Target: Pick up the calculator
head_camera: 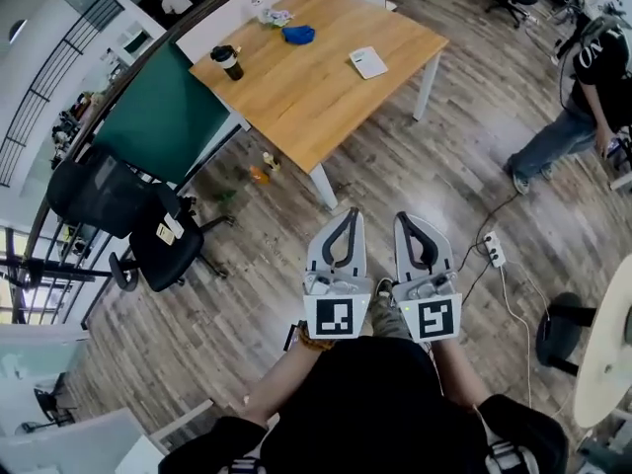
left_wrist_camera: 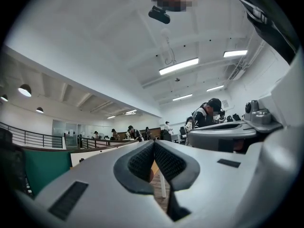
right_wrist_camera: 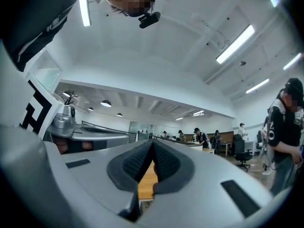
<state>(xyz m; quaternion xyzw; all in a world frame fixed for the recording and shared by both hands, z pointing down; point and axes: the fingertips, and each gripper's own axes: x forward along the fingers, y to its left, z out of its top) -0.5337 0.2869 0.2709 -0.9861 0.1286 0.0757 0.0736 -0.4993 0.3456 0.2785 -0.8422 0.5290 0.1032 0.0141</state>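
A: Head view first. Calculator (head_camera: 368,62) where?
B: Lying flat on the worktop (head_camera: 316,107), well ahead, slightly right of both. Holding left hand-held gripper (head_camera: 351,215) and right hand-held gripper (head_camera: 403,218) side by side, close in; likely a ready pose before the approach.
A: Left gripper view?
B: Closed pad to pad, holding nothing, tilted slightly up.
A: Right gripper view?
B: Same: shut tight, empty. Needs opening before any grasp.

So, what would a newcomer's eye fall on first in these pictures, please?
The left gripper and right gripper, both shut and empty, sit side by side low in the head view. Beyond them stands a wooden table with a flat calculator near its right edge and a dark cup at its left.
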